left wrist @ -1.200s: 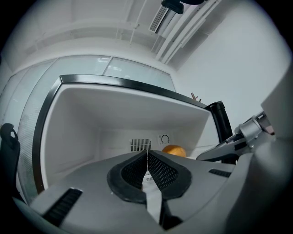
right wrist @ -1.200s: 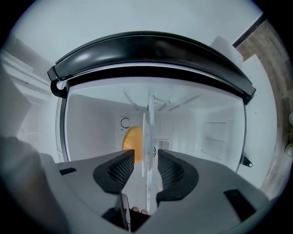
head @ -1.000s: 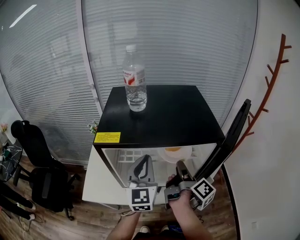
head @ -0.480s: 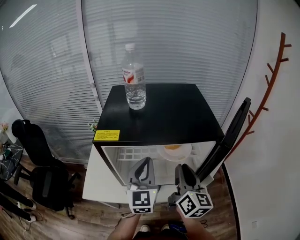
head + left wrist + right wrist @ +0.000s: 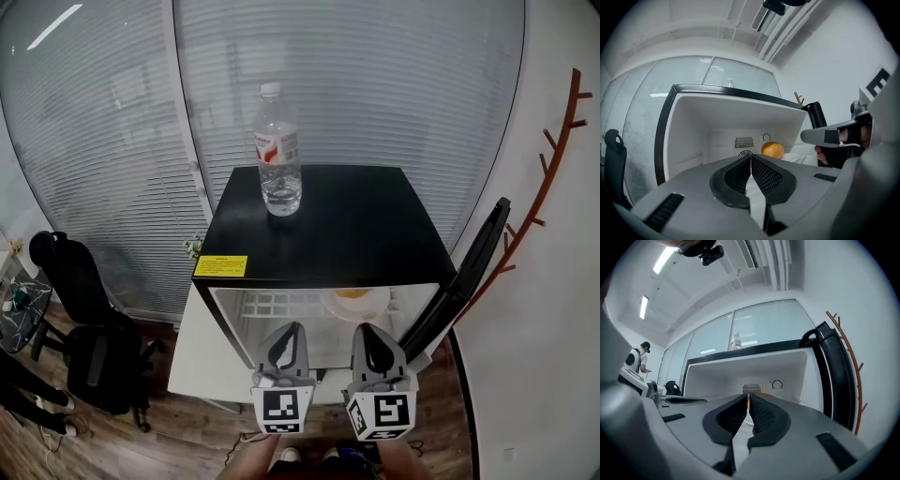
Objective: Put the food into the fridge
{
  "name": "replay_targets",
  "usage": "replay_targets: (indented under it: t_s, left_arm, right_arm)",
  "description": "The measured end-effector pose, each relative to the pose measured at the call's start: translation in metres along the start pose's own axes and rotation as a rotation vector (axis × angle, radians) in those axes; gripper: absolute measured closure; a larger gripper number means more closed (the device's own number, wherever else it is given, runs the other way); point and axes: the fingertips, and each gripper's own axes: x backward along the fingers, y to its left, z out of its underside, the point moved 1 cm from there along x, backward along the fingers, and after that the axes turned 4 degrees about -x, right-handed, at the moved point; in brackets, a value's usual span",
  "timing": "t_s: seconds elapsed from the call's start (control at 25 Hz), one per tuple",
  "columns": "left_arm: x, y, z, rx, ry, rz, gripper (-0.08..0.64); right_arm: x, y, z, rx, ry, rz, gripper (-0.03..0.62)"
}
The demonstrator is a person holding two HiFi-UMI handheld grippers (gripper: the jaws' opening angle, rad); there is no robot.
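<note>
Orange (image 5: 352,292) on a pale plate (image 5: 375,306) sits on the upper shelf inside the small black-topped fridge (image 5: 319,216) in the head view. The fridge door (image 5: 469,272) is swung open to the right, and a clear water bottle (image 5: 279,155) stands upright near the back left of the top. Just in front of the opening, the left gripper (image 5: 291,328) and right gripper (image 5: 364,330) hang side by side, both pointing into the cavity, apart from each other and short of the plate. A dark office chair (image 5: 80,309) stands well off to the left on the wood floor. In the left gripper view the two ribbed pads meet edge to edge with nothing between them; the orange shows beyond them, deep in the white interior towards the right, and the other gripper juts in at the right edge. In the right gripper view the jaws have just closed and are pressed together, empty, aimed at the vent on the fridge's back wall (image 5: 751,389), with the open door standing tall along the right.
</note>
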Motion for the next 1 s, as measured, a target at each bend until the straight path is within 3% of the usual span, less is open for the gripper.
replay_targets:
  t_s: [1.0]
  left_arm:
    - [-0.004,0.000,0.003,-0.016,0.001,-0.008,0.531]
  right_arm:
    - [-0.015,0.001,0.001,0.001,0.013,-0.022,0.555]
